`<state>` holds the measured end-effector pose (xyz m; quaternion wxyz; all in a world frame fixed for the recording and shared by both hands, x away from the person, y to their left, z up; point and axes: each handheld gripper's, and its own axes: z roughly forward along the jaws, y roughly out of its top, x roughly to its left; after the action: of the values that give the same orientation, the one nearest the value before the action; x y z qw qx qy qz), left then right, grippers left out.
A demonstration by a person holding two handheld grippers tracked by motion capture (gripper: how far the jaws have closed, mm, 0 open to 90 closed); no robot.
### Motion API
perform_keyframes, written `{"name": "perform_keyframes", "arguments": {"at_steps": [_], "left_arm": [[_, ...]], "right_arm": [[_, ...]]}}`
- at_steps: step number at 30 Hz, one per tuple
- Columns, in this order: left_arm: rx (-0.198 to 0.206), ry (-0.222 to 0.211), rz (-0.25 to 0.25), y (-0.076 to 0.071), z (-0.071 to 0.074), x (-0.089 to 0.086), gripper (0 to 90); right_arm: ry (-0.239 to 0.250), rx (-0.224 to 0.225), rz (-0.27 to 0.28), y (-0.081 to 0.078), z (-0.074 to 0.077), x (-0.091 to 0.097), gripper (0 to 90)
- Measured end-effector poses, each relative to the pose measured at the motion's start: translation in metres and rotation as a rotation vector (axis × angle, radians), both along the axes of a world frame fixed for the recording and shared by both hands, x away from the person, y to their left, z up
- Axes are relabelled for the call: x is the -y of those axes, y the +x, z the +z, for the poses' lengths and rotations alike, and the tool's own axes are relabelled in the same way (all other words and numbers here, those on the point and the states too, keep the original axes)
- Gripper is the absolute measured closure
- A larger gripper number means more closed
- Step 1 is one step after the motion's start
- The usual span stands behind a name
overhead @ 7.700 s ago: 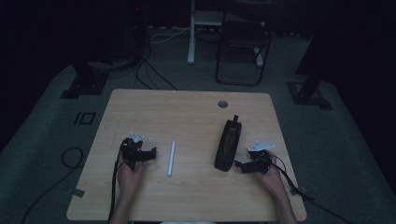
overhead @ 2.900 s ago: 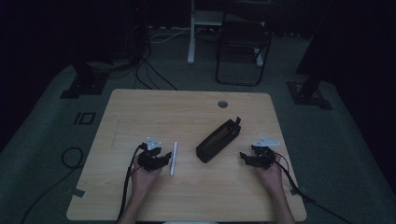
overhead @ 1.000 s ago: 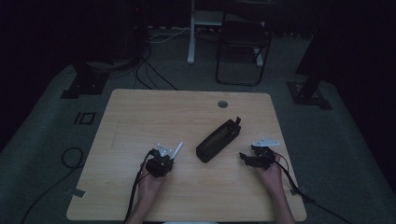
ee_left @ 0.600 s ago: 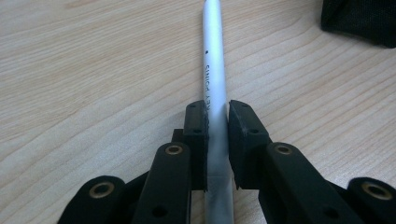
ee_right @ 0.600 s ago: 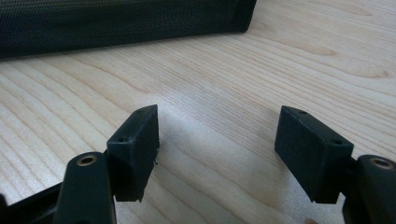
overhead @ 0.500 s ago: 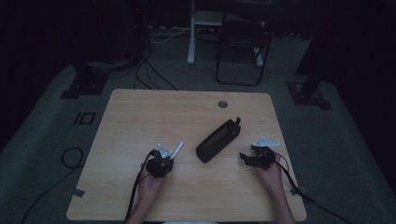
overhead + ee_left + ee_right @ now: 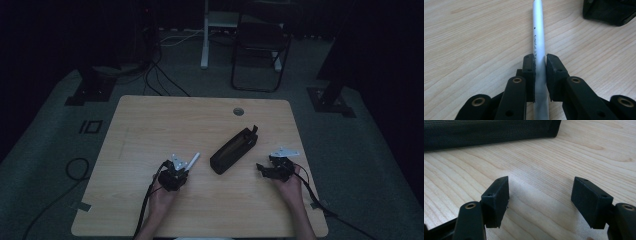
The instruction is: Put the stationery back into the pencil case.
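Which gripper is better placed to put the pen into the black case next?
Left, probably: the left gripper is shut on the pen and the black case is near. The right gripper is open.

Black two-jaw left tongs [image 7: 539,62], brass-ringed screw holes, right tongs [image 7: 540,195] alike (grey three-cornered top plates), trailing black cables
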<state>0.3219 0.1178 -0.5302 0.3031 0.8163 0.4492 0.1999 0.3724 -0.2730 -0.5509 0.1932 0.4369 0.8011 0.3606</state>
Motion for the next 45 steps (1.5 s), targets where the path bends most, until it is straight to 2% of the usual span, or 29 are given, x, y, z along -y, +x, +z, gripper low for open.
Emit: {"name": "perform_keyframes", "arguments": {"at_steps": [30, 45], "left_arm": [[0.035, -0.033, -0.061, -0.008, 0.02, 0.011, 78.8], [0.075, -0.055, -0.085, -0.014, 0.04, 0.015, 78.8]], "right_arm": [[0.001, -0.001, 0.004, 0.0, 0.0, 0.0, 30.1], [0.001, -0.001, 0.005, 0.0, 0.0, -0.001, 30.1]]}}
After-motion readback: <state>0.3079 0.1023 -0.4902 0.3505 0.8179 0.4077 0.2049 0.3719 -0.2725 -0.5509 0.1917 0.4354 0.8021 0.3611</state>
